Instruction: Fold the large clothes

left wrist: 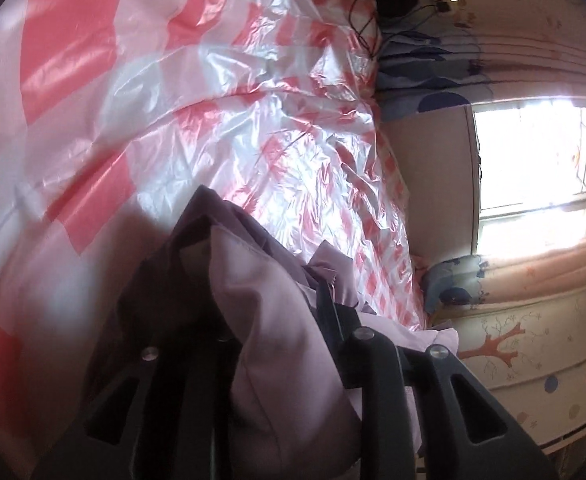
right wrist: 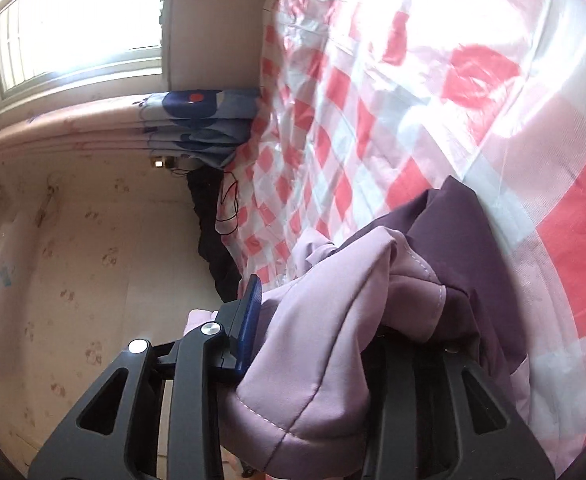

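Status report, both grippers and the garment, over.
Left gripper shut on lilac jacket. Right gripper shut on it too. Jacket bunched over checkered sheet. Nothing obstructing.

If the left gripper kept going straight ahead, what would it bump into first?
Probably the crinkly red-and-white checked plastic sheet. The left gripper already has the lilac and dark purple padded garment bunched between its fingers, and the sheet lies just beyond, though depth is unclear.

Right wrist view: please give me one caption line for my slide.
Right gripper shut on a lilac quilted garment with dark purple lining, above a red-and-white checked plastic sheet.
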{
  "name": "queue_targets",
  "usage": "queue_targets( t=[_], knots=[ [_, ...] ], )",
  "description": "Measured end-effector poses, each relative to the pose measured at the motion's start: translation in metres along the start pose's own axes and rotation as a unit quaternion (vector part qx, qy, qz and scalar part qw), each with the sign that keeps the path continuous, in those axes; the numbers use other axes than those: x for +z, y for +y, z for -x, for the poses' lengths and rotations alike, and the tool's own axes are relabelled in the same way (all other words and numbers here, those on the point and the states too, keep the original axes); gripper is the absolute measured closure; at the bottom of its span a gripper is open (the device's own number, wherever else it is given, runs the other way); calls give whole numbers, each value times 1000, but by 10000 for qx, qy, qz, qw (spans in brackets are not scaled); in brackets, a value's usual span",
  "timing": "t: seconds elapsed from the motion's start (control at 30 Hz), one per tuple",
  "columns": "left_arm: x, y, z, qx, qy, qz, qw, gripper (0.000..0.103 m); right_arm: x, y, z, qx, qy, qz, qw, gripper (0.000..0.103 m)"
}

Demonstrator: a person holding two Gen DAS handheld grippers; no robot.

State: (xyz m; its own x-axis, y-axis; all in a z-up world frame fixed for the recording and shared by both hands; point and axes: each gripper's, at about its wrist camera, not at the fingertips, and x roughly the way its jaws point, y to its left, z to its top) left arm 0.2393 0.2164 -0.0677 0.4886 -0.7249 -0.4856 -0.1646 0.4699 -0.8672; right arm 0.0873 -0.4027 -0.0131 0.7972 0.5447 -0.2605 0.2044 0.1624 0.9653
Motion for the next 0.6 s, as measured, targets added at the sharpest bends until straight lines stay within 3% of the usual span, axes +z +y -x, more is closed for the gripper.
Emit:
queue_targets(
  t=[0.03,0.07,0.1,0.13,0.17,0.2,0.3,0.4,0.47,0.5,0.53,0.6],
  knots=[
    [1,2,-2,-47,34,68,10000,76,2,-4,-1,35,29,-97,9999,62],
    [3,0,-1,-82,75,110,9999,72,3,-5,0,153,59,-140,9998,48],
    [5,-1,1,-172,130,200,9996,65,4,-1,1,298,76,-83,9995,30],
    [6,-3,6,-435,156,381,9982,58,3,5,1,360,77,13,9993,21],
    [7,-8,16,-716,142,555,9958,43,1,13,4,425,61,134,9990,7],
    [8,-11,26,-1049,77,781,9914,29,-2,22,9,491,-13,245,9985,7],
    [10,-33,62,-1763,-398,1152,9768,14,-12,51,21,491,-102,587,9970,7],
    [3,-77,93,-1740,-787,517,9802,13,-38,93,22,-204,10,1522,9881,7],
    [-18,-116,104,-1557,-790,-437,9837,12,-64,121,11,-941,165,2419,9656,7],
    [-31,-134,103,-1369,-750,-956,9831,11,-80,133,0,-1362,210,2895,9472,7],
    [-49,-154,96,-1084,-630,-1605,9790,11,-93,142,-11,-1716,277,3304,9277,7],
    [-73,-176,73,-674,-389,-2378,9682,11,-116,152,-39,-2448,370,4003,8823,7]
  ],
)
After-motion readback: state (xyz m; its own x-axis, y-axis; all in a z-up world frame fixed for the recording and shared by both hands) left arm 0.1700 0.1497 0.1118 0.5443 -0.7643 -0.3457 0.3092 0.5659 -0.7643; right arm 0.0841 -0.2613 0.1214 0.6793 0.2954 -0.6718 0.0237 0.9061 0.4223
